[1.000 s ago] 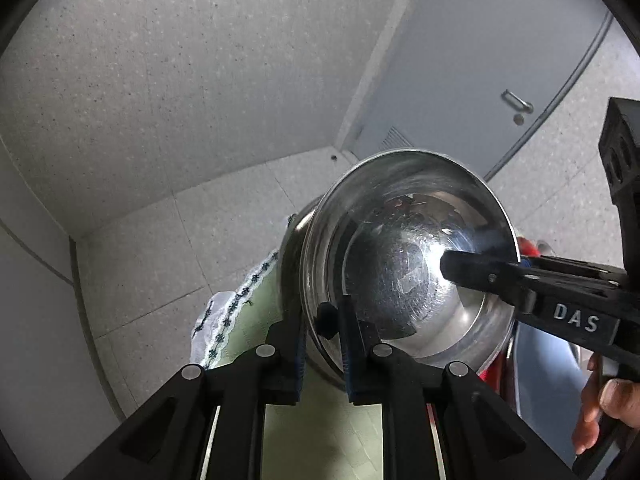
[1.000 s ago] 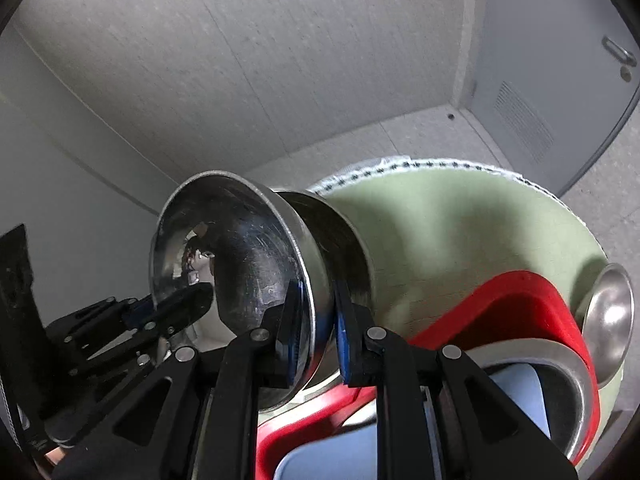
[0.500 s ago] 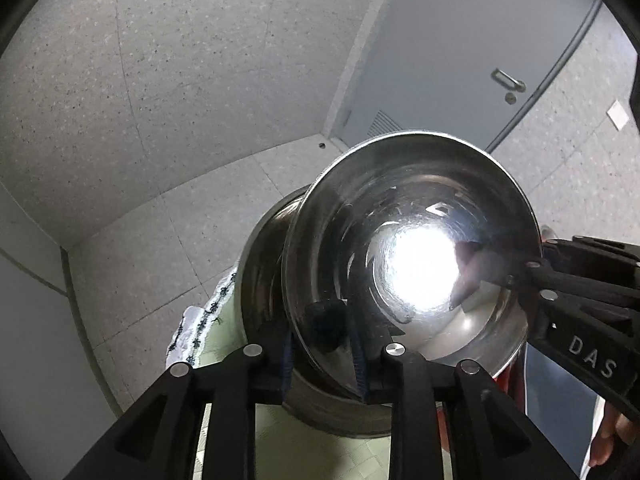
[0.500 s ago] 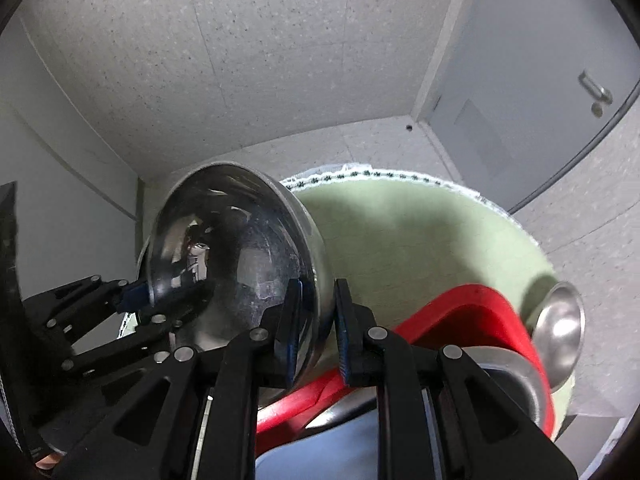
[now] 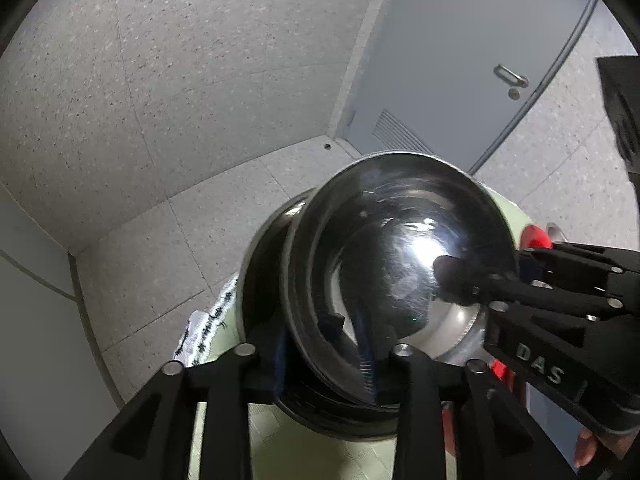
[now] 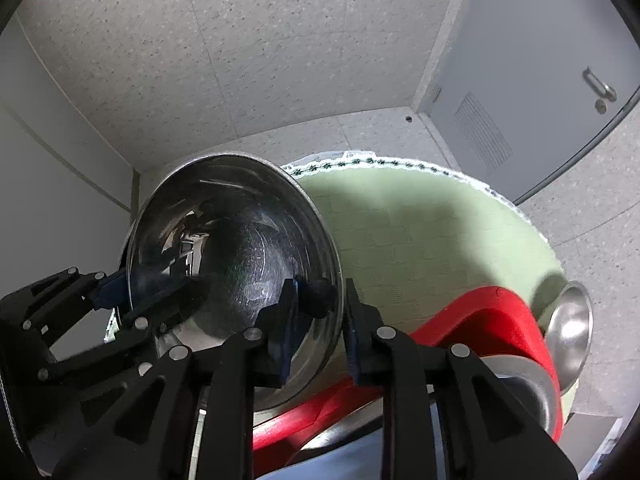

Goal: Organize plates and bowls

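Note:
A shiny steel bowl (image 5: 400, 264) sits nested in a second steel bowl (image 5: 264, 280) above the pale green table (image 5: 280, 440). My left gripper (image 5: 324, 356) has its jaws spread wide, one on each side of the near rims. My right gripper (image 6: 320, 320) straddles the inner bowl's (image 6: 236, 256) rim on the opposite side, with a visible gap at each pad. Each gripper shows in the other's view: the right one (image 5: 460, 280) reaches into the bowl, the left one (image 6: 116, 292) stands at the far left.
A red tray (image 6: 480, 320) lies on the green table (image 6: 420, 232) at the right, holding a steel plate (image 6: 532, 380). A small steel bowl (image 6: 570, 328) sits by the tray's far end. A white patterned cloth (image 5: 208, 320) edges the table. A grey door (image 5: 460, 60) stands behind.
Both grippers have opened from a tight pinch on the bowl rims. The inner bowl has sunk deeper into the outer one and the pair has tilted lower toward the table.

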`<state>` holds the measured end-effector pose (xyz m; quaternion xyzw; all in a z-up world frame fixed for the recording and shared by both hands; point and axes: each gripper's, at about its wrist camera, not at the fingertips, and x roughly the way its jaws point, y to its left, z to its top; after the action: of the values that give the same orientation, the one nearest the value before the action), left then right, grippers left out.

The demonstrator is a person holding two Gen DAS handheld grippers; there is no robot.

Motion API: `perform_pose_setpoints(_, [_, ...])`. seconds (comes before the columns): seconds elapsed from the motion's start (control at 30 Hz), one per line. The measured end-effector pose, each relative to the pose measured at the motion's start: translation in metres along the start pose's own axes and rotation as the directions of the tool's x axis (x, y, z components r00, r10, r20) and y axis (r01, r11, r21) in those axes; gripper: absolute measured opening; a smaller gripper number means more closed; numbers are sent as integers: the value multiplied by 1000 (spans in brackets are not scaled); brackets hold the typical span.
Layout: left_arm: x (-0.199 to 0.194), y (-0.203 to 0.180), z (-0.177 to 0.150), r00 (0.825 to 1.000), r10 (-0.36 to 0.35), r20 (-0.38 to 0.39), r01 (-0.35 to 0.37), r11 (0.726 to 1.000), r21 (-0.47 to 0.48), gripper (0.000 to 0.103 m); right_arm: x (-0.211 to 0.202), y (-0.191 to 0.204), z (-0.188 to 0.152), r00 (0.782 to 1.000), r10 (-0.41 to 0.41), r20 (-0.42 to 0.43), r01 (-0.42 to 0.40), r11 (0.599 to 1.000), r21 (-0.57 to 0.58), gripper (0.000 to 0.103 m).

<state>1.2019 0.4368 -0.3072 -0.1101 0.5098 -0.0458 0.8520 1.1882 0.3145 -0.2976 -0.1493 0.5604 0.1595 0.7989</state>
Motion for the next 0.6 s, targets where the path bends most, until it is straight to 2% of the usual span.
perform_pose_setpoints(0.07, [-5,1,-4,1000,2,4,-2,1000,-4,37,1,-2,0,1000,8,2,-8,1000,7,23])
perform_pose_setpoints(0.2, [-12,-3,-9,999,-32,11,32,999,-14,54,-2,-7,-1,1000,12,14,-13,1000,23,27])
perform_pose_setpoints(0.3, [-18,-3,-11,1000,5,12,-4,1000,-23,59,-2,-9,-2,1000,19,14,-19,999,28,28])
perform_pose_setpoints(0.37, [-22,-5,-13,1000,-5,23,6,1000,-26,66,-4,-10,-3,999,39,22,-40,999,36,32])
perform_pose_setpoints(0.47, [-25,-8,-16,1000,-9,23,10,1000,-30,68,-6,-11,-4,999,30,26,-31,999,32,33])
perform_pose_setpoints(0.57, [-35,-9,-21,999,-2,38,4,999,-47,69,-10,-13,-8,996,76,46,-78,996,39,33])
perform_pose_setpoints(0.6, [-41,-9,-23,999,4,51,-2,999,-54,73,-14,-15,-10,994,92,58,-95,994,46,33])
